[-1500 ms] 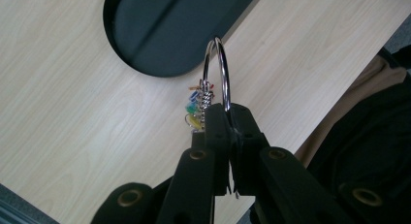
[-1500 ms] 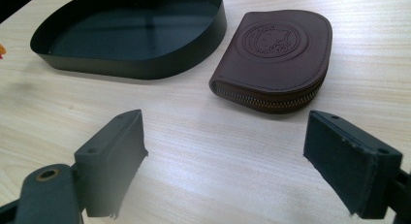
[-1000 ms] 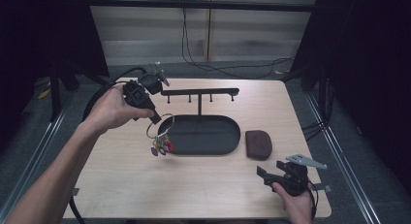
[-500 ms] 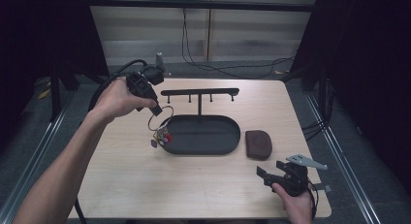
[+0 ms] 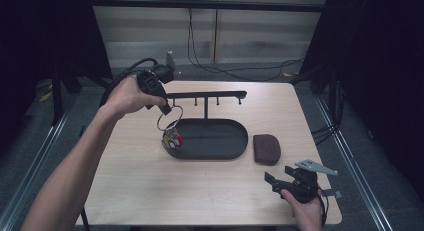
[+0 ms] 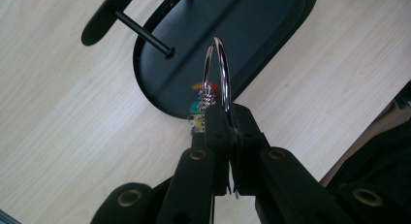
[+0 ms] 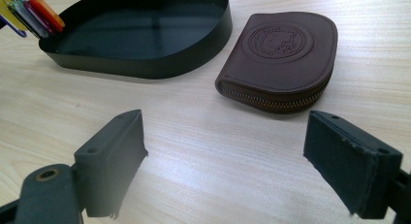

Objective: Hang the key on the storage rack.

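Overhead, key ring [image 6: 216, 71] above tray [image 6: 271, 35] edge

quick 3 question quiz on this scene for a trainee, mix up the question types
1. True or false: the left gripper is shut on the key ring.
2. Multiple choice: where does the brown zip pouch lie? A) inside the black tray B) on the table beside the tray C) hanging from the rack
3. Fill in: the right gripper rests low near the table's front edge with its jaws ____.

Key
1. True. Its jaws pinch the ring, and the coloured tags dangle at the end of the black tray.
2. B. It sits on the wooden table, outside the tray and away from the hook rack.
3. Open, holding nothing.
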Tool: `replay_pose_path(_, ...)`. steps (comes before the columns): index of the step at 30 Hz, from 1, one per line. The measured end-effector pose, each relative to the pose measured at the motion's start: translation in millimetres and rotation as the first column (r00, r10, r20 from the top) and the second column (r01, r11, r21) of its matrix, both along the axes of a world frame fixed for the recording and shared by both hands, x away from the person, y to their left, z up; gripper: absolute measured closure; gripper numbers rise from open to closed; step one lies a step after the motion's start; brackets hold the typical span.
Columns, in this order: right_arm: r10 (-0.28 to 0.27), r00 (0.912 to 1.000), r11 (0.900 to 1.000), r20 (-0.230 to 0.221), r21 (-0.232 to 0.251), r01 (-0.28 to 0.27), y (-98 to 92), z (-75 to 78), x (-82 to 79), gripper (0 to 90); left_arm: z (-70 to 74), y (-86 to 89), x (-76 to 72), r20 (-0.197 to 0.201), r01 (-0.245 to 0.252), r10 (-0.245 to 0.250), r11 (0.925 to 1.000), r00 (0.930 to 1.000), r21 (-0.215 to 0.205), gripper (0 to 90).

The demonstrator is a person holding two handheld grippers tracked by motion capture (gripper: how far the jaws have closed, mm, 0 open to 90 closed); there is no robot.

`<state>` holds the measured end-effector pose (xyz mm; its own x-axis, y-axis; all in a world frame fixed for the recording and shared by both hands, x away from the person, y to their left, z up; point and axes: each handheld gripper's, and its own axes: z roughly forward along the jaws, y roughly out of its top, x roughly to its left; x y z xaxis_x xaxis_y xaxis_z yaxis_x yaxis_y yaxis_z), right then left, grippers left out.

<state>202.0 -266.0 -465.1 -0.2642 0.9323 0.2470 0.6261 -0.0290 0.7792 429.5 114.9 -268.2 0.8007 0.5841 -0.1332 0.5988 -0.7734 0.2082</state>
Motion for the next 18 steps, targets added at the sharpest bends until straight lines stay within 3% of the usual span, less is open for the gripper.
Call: replay_pose_path(18,0.013,0.9999,1.0,-0.008,-0.006,-0.013,0.4,-0.7,1.1,15.3,-8.3,-3.2,20.7,0.025,-0.051,0.05,0.9976,0.9984,0.046,87.8)
